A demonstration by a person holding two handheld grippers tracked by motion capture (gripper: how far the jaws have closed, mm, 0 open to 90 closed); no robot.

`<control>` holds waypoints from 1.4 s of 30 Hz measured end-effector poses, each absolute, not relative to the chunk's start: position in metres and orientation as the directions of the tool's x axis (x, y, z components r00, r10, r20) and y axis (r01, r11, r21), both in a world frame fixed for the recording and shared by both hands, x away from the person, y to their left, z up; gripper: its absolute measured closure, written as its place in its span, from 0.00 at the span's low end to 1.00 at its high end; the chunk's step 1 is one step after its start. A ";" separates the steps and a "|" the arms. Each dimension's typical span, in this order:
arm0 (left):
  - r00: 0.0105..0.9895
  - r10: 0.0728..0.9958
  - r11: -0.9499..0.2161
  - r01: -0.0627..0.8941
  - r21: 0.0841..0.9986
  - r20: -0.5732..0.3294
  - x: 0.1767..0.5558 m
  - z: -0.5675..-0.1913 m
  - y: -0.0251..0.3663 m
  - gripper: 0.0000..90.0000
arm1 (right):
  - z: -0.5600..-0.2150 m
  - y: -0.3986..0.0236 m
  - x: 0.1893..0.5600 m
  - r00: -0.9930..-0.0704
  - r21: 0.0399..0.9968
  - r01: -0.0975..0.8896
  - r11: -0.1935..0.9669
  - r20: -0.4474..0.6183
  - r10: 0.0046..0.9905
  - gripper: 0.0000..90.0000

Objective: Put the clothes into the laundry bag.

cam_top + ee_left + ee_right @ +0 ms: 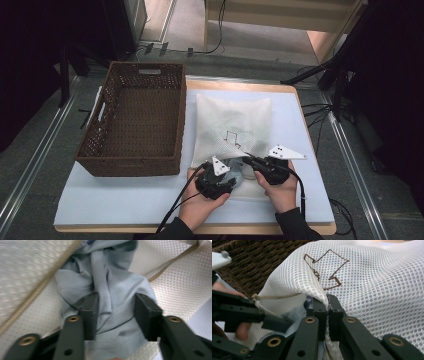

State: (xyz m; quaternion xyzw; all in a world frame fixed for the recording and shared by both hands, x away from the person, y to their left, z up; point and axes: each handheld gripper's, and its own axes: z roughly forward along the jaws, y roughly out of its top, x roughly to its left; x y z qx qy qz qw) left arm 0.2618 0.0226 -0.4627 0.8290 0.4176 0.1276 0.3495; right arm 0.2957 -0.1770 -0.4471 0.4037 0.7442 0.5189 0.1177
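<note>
Work in hand: a grey garment [107, 290] sits in the open mouth of a white mesh bag [232, 125] on a pale blue mat [125, 200].
Mesh bag: lies flat at the middle of the mat, its mouth at the 6 o'clock end, nearest the person; a brown outline drawing [325, 267] marks its top face.
Garment: bunched in folds, partly inside the bag, with the zip edge [37, 290] running past it at 10 o'clock in the left gripper view.
Left gripper [116, 315]: released; its jaws stand apart on either side of a fold of the garment, without pinching it.
Right gripper [327, 312]: clenched on the upper edge of the bag's mouth, lifting the mesh.
Basket [135, 117]: brown wicker, at 9 o'clock from the bag, just beside it.
Hands: both at 6 o'clock on the mat, close together.
</note>
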 end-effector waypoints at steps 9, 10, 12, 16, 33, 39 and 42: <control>0.621 0.782 -0.422 0.588 0.690 -0.051 0.275 -0.460 0.005 0.93 | -0.447 -0.175 0.295 -0.648 0.865 0.482 0.137 0.247 0.721 0.98; 0.614 0.787 -0.407 0.588 0.699 -0.058 0.278 -0.459 0.004 0.93 | -0.447 -0.175 0.295 -0.648 0.866 0.482 0.137 0.247 0.721 0.98; 0.595 0.801 -0.382 0.591 0.710 -0.064 0.283 -0.458 0.003 0.93 | -0.447 -0.175 0.295 -0.648 0.867 0.480 0.136 0.246 0.721 0.98; 0.557 0.829 -0.360 0.591 0.722 -0.043 0.294 -0.458 0.001 0.93 | -0.447 -0.176 0.295 -0.649 0.867 0.479 0.138 0.244 0.721 0.98; 0.604 0.788 -0.302 0.545 0.782 -0.117 0.272 -0.442 0.024 0.66 | -0.446 -0.179 0.296 -0.639 0.868 0.480 0.127 0.246 0.729 0.98; 0.632 0.766 -0.332 0.544 0.770 -0.116 0.260 -0.446 0.027 0.67 | -0.447 -0.179 0.296 -0.639 0.867 0.482 0.129 0.246 0.729 0.98; 0.656 0.749 -0.371 0.534 0.760 -0.095 0.256 -0.452 0.024 0.80 | -0.447 -0.179 0.296 -0.639 0.866 0.482 0.130 0.246 0.728 0.98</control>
